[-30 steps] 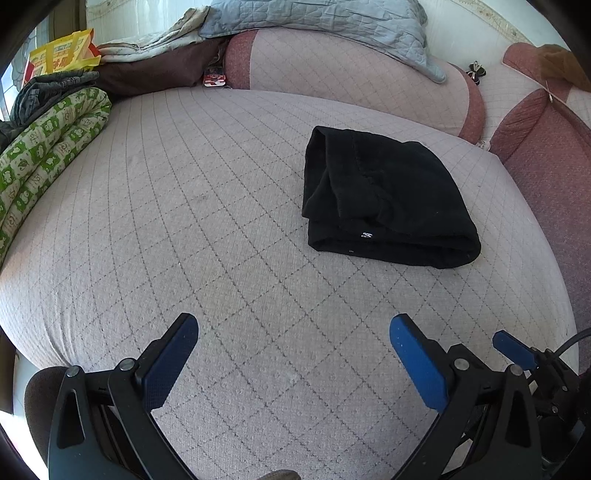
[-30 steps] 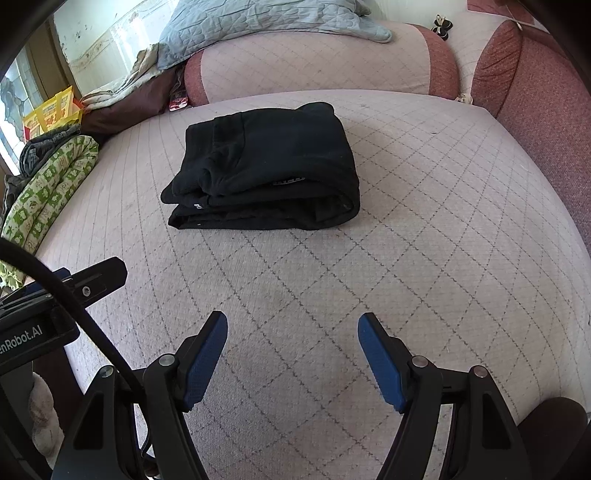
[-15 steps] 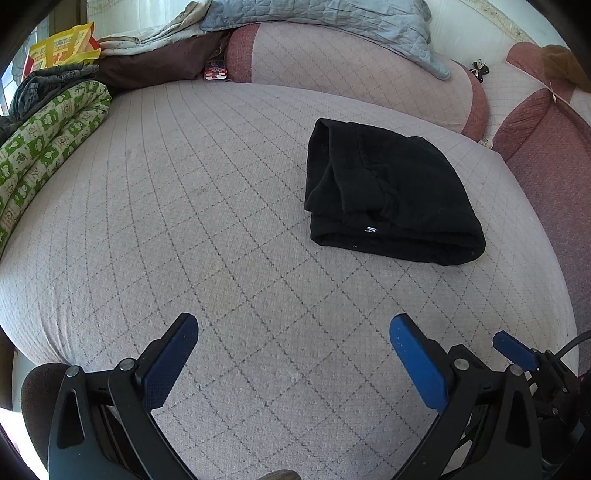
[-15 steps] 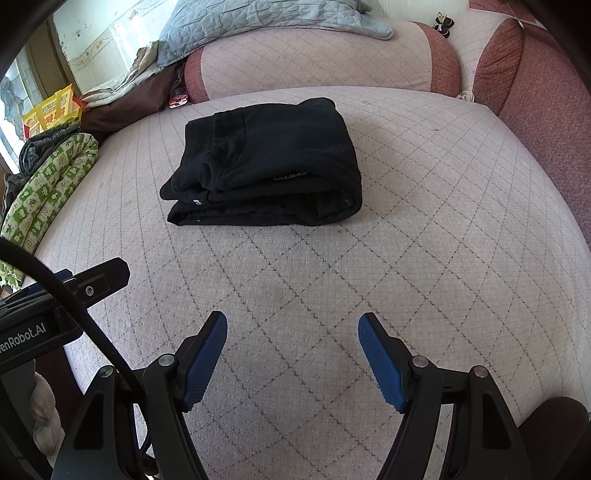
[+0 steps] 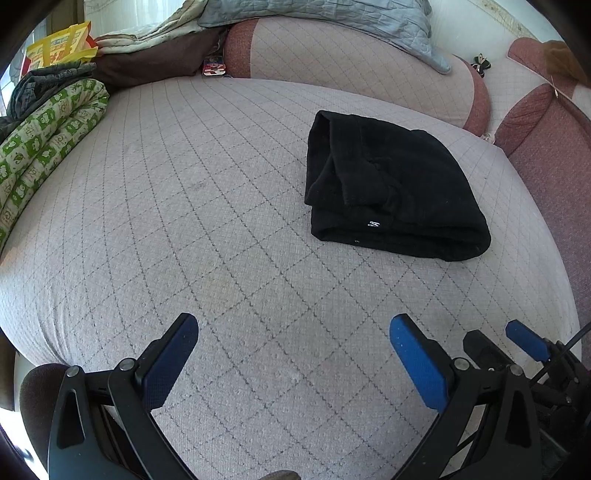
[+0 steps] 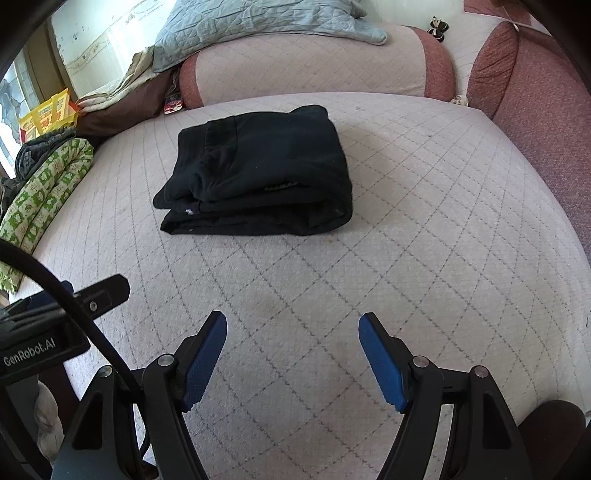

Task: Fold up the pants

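- Around the work place there was a green patterned quilt (image 5: 44, 136) rolled along the left edge of the bed (image 5: 184, 221), with dark grey clothing (image 5: 44, 79) lying on its far end.
- A yellow bag (image 5: 59, 46) stood behind that clothing, in the far left corner.
- A brown blanket (image 5: 155, 64) lay at the head of the bed, and a light blue quilted cover (image 6: 258, 26) hung over the pink bolster (image 6: 314, 70).
- A small red and white packet (image 5: 213, 67) lay in the gap between the brown blanket and the bolster.
- On the right side there was a dark pink cushion (image 6: 535, 92), touching the edge of the bed.
- Nothing stood between my claws and the pants; only bare quilted bed cover lay there.
- The black pants (image 6: 258, 173) lay folded into a compact bundle in the middle of the bed, nearer to the bolster than to me.
- From my left claw (image 5: 293, 354) the pants (image 5: 391, 188) were ahead and to the right, well apart from the fingertips.
- From my right claw (image 6: 291, 354) they were ahead and a little to the left, also well apart.
- Both my claws were released, with the blue pads (image 6: 380, 365) spread wide and holding nothing, hovering low over the near part of the bed.
- The two claws were just beside each other; part of the right one (image 5: 524, 341) showed at the right edge of the left wrist view.
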The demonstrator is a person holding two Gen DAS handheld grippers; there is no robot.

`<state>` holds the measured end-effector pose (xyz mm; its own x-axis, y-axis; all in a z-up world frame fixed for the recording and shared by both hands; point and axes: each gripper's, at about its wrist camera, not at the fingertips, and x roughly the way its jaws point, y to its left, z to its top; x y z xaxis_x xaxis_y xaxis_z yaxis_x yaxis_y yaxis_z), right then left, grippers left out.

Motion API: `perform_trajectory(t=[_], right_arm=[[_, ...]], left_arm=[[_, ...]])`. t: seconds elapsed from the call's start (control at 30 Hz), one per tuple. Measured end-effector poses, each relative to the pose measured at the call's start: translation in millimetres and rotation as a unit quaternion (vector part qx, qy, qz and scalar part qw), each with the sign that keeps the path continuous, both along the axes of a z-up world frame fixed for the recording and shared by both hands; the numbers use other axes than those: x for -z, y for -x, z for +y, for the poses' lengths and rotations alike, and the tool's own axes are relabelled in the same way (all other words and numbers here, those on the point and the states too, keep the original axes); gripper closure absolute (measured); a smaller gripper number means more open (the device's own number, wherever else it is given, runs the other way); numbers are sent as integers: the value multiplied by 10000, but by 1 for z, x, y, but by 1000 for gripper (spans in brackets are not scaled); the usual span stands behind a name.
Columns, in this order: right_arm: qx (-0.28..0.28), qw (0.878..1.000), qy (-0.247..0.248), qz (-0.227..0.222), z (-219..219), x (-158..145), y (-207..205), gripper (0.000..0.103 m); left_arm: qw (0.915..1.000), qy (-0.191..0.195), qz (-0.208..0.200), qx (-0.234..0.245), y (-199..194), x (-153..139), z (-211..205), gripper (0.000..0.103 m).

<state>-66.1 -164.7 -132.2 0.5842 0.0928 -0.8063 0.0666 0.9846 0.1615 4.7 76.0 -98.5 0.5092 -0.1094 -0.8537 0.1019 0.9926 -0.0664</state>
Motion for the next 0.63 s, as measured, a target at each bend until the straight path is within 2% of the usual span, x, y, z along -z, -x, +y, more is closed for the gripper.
perform_trajectory(t=[0.17, 0.37, 0.63], right_arm=[[-17, 10000, -8, 43, -2, 1, -3, 23], [-183, 9998, 89, -34, 5, -5, -10, 23], [-384, 9992, 78, -69, 20, -7, -24, 23]], left_arm=[[10000, -18, -38, 38, -9, 1, -1, 0], [9998, 108, 111, -98, -22, 6, 6, 0], [10000, 39, 10, -57, -20, 4, 8, 0]])
